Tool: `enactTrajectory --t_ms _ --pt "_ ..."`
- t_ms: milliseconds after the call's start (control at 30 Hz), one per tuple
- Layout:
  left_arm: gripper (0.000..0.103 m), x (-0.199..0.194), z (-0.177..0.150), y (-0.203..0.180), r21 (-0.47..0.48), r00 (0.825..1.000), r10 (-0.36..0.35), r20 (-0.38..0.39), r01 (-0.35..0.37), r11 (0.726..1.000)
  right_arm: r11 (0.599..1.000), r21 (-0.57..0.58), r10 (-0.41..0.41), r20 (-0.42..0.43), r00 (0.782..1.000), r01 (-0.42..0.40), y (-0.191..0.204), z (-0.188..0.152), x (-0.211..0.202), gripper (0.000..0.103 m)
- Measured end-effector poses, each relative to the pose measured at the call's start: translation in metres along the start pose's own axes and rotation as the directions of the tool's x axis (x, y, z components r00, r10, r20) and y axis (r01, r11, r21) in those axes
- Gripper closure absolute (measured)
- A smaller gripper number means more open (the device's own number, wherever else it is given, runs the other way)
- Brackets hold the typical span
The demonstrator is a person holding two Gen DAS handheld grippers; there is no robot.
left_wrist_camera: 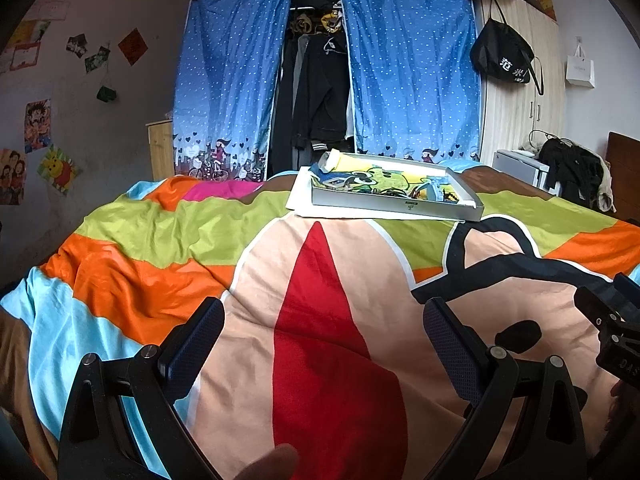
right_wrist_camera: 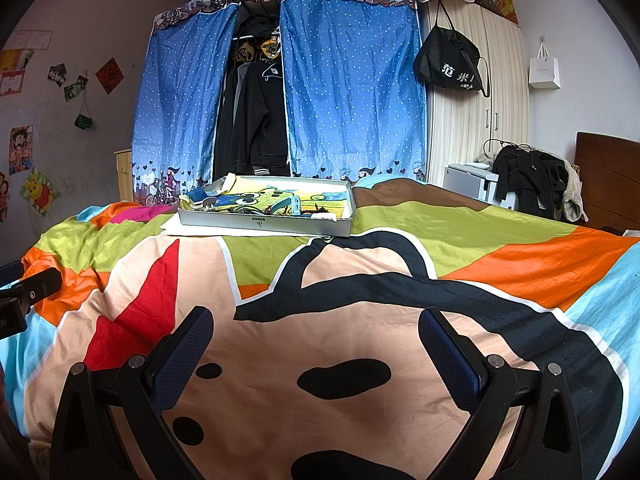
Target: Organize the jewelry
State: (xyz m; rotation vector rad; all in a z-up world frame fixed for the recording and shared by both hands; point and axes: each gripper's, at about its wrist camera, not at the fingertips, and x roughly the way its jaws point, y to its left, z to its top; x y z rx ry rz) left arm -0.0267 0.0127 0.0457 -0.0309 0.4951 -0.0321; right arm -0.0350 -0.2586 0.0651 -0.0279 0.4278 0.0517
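Two grippers hover over the bed's cartoon-print bedspread [right_wrist_camera: 360, 240], well short of the shallow grey box [right_wrist_camera: 266, 220]. The left gripper [left_wrist_camera: 324, 332] has its jaws wide apart and empty; the right gripper [right_wrist_camera: 316, 340] likewise. The box sits on a white sheet [left_wrist_camera: 304, 200] at the bed's far side, before the blue dotted curtain [right_wrist_camera: 352, 92]. Inside the box, small tangled jewelry [right_wrist_camera: 280, 209] lies on a cartoon-printed liner, too small to sort out.

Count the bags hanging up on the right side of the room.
2. A black bag hangs on the pale wardrobe front; a white paper bag hangs on the wall farther right. Others may be out of view.
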Motion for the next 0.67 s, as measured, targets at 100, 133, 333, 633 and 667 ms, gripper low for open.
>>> enactTrajectory --t_ms 100,133,333,633,667 --pt "0.005 0.0002 0.0005 0.0017 0.000 1.000 0.005 -0.007 -0.005 1.000 1.000 0.000 0.000 0.000 1.000 0.000 0.0007 0.0009 0.0000 0.000" --pt "0.005 0.0007 0.0012 0.0026 -0.001 1.000 0.005 -0.008 -0.005 1.000 1.000 0.000 0.000 0.000 1.000 0.000 0.0008 0.0010 0.0000 0.000" --pt "0.005 0.0006 0.0016 0.0033 0.002 1.000 0.000 -0.013 0.000 1.000 1.000 0.000 0.000 0.000 1.000 0.000 0.0008 0.0011 0.0000 0.000" --pt "0.005 0.0000 0.0013 0.0030 0.007 1.000 -0.003 -0.015 0.003 1.000 1.000 -0.001 0.000 0.000 1.000 0.000 0.0009 0.0014 0.0001 0.000" --pt "0.005 0.0006 0.0016 0.0034 0.007 1.000 -0.003 -0.015 0.003 1.000 1.000 -0.001 0.000 0.000 1.000 0.000 0.0001 0.0005 0.0000 0.000"
